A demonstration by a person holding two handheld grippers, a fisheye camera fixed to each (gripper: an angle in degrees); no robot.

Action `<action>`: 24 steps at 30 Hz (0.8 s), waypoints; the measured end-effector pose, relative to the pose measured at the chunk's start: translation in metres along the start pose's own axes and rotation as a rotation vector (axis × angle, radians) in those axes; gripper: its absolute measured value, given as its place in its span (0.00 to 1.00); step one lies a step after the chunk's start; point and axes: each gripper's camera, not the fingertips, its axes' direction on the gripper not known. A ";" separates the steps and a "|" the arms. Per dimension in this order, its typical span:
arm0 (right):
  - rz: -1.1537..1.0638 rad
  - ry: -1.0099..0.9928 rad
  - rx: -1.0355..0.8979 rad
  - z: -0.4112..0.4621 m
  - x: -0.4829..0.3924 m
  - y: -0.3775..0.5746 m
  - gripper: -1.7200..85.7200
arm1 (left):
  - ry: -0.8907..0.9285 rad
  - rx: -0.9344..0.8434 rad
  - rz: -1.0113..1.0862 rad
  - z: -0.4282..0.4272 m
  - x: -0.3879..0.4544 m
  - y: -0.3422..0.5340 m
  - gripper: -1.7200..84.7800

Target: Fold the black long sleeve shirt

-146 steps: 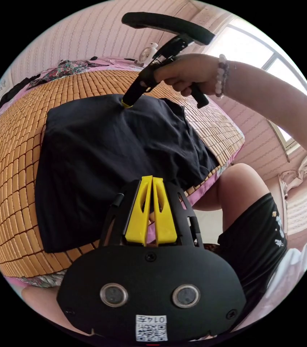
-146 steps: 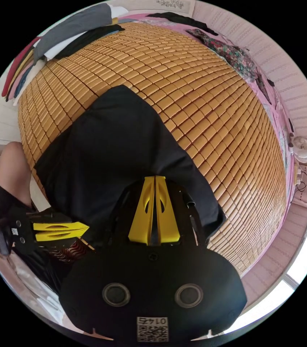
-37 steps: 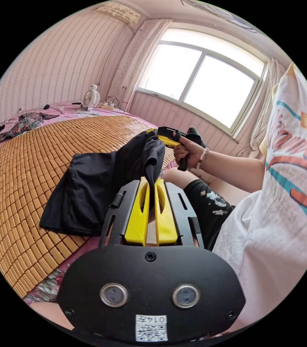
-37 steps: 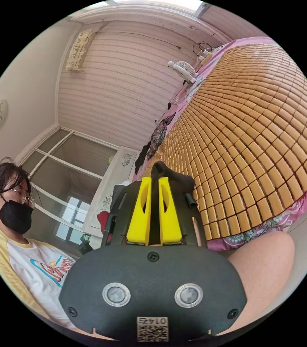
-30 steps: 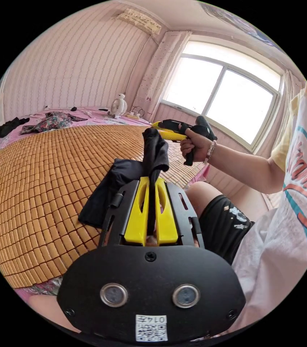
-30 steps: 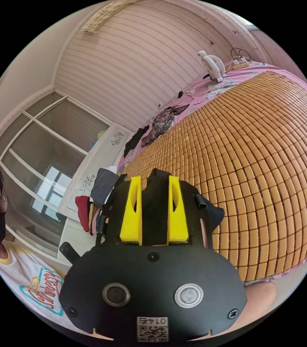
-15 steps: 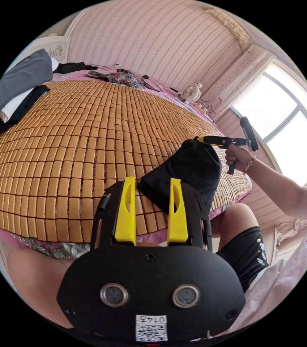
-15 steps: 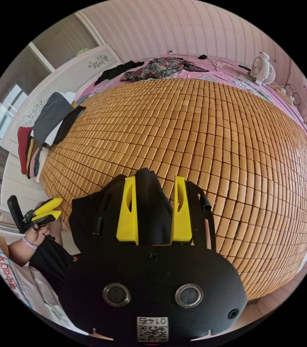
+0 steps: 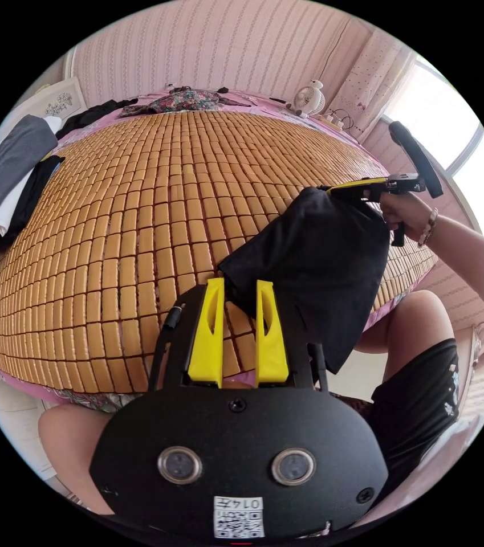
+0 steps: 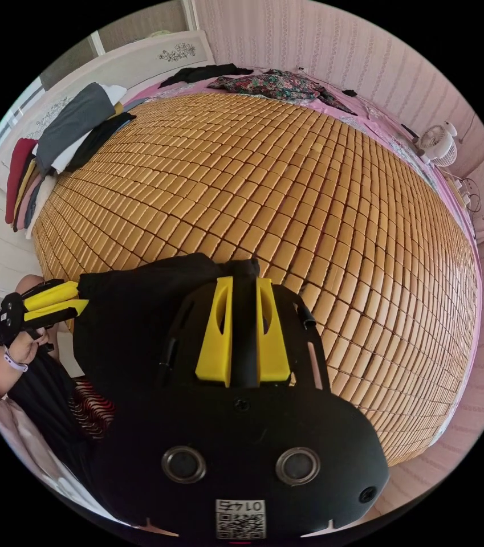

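Shirt (image 9: 316,256) hangs limp above the bamboo mat (image 9: 139,199), light and soft; hems suit gripping. Right tool (image 10: 243,296) clamps its corner; left tool (image 9: 236,299) gapes, jaws astride an edge, unpinched.

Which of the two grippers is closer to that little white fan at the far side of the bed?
Right. The right gripper holds the black shirt up over the bed's edge on the side where the white fan stands. The left gripper hangs further back toward the person, jaws apart near the shirt's lower corner.
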 end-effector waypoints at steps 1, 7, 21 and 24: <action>0.000 0.003 -0.003 -0.001 -0.002 0.001 0.06 | 0.040 -0.001 0.018 -0.004 0.002 0.000 0.05; 0.060 -0.100 0.163 -0.047 -0.008 0.047 0.03 | 0.058 0.024 0.043 -0.057 0.012 0.009 0.03; -0.182 -0.415 0.540 -0.137 -0.120 0.037 0.03 | -0.037 0.404 -0.061 -0.275 -0.049 0.096 0.01; -0.299 -0.469 0.598 -0.144 -0.160 -0.018 0.03 | -0.125 0.518 -0.094 -0.317 -0.077 0.105 0.02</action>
